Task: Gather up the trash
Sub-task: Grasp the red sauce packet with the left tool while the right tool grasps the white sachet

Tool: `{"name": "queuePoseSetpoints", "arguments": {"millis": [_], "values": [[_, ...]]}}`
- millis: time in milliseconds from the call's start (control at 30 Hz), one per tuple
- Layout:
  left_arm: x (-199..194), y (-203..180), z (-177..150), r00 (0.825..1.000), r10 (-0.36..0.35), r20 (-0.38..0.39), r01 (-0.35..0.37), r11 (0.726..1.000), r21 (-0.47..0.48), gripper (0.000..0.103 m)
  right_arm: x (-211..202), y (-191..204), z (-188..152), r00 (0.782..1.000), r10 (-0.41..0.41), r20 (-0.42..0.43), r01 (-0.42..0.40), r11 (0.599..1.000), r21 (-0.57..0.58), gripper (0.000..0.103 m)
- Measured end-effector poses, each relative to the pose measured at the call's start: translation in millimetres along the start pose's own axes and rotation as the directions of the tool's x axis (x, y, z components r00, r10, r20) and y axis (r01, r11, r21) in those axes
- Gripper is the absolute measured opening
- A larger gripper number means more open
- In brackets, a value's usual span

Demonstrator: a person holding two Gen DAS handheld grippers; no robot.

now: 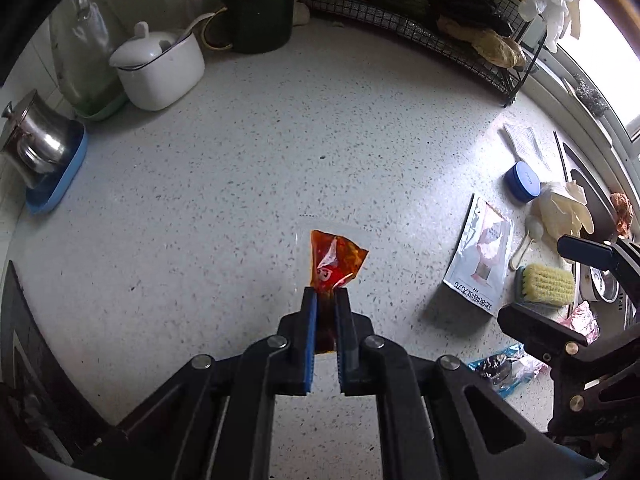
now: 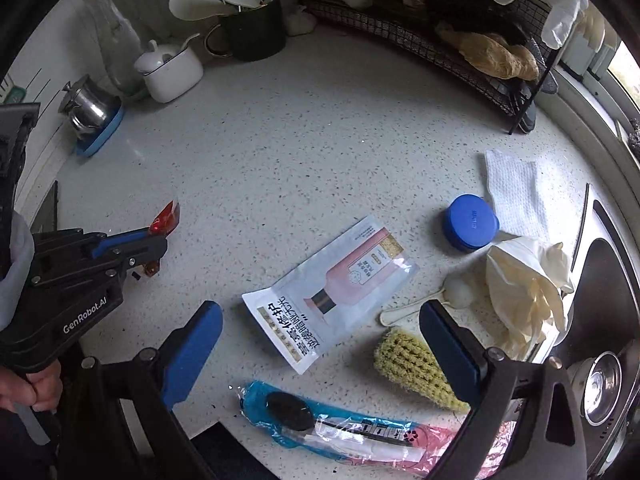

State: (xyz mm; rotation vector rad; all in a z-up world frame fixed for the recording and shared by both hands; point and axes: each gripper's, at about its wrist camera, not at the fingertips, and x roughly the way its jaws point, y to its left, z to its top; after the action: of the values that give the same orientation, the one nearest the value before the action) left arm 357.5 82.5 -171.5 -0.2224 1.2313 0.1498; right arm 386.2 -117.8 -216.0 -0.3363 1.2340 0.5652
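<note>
Your left gripper is clamped on a red-orange sauce packet; the packet sticks out past the fingertips, pinched between the blue pads. In the right wrist view the same gripper sits at the left edge with the packet held above the speckled countertop; your hand squeezes its handle.

Your right gripper is spread wide and holds nothing. It hangs over the white and pink pouch, which lies flat on the counter between the two fingers as the right wrist camera sees it. Whether the fingers touch the counter can't be told.

Other trash: a blue and pink plastic wrapper lies near the counter's front edge, just below the pouch. A yellow scrub brush sits beside the pouch, partly behind the right finger. A blue round lid lies near a white paper towel. Cream rubber gloves are heaped at the sink edge.

At the back: white lidded jar, dark utensil cup, steel pot on a blue tray, black wire rack.
</note>
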Motion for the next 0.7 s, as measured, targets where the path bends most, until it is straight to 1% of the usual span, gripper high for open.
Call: {"name": "queuePoseSetpoints", "arguments": {"millis": [100,133,167,200,267,333,367,400,433,467,500,567,700], "values": [[-1,8,-14,1.000,0.010,-0.006,-0.010,1.000,-0.024,0.007,13,13,-3,0.999,0.014,-0.034,-0.015,0.999,-0.042,0.099],[0,10,-19,1.000,0.021,-0.010,-0.022,0.999,-0.031,0.007,20,13,-2,0.999,0.015,-0.045,-0.017,0.998,-0.053,0.094],[0,13,-22,0.999,0.030,-0.015,-0.031,0.999,-0.036,0.007,27,15,-3,0.998,0.016,-0.061,-0.020,0.998,-0.061,0.086],[1,14,-24,0.999,0.036,-0.020,-0.037,0.998,-0.042,0.007,34,18,-3,0.997,0.010,-0.080,-0.015,0.997,-0.069,0.082],[3,17,-29,0.999,0.046,-0.030,-0.047,0.998,-0.051,0.007,48,23,-4,0.993,-0.009,-0.114,-0.001,0.996,-0.088,0.061],[5,18,-33,0.997,0.060,-0.038,-0.062,0.997,-0.045,0.007,58,27,-6,0.992,-0.022,-0.125,0.009,0.995,-0.102,0.051],[5,19,-34,0.998,0.059,-0.038,-0.061,0.997,-0.044,0.007,57,30,-6,0.994,-0.038,-0.098,0.027,0.993,-0.118,0.042],[4,20,-35,0.998,0.056,-0.038,-0.058,0.997,-0.045,0.007,58,33,-5,0.994,-0.049,-0.094,0.037,0.991,-0.128,0.034],[3,21,-36,0.998,0.059,-0.036,-0.061,0.997,-0.045,0.007,57,35,-4,0.995,-0.055,-0.085,0.043,0.990,-0.131,0.019],[2,21,-36,0.997,0.065,-0.033,-0.066,0.997,-0.044,0.007,58,36,-3,0.995,-0.044,-0.089,0.032,0.991,-0.129,0.007],[0,22,-36,0.997,0.069,-0.029,-0.070,0.997,-0.045,0.007,58,37,-2,0.996,-0.026,-0.087,0.015,0.992,-0.129,0.007],[-7,23,-35,0.998,0.069,-0.013,-0.069,0.996,-0.052,0.007,54,41,0,0.998,-0.022,-0.062,0.014,0.990,-0.137,0.004],[-32,24,-37,0.996,0.082,0.034,-0.080,0.995,-0.054,0.007,32,51,4,0.999,-0.018,0.032,0.023,0.987,-0.161,0.001]]}}
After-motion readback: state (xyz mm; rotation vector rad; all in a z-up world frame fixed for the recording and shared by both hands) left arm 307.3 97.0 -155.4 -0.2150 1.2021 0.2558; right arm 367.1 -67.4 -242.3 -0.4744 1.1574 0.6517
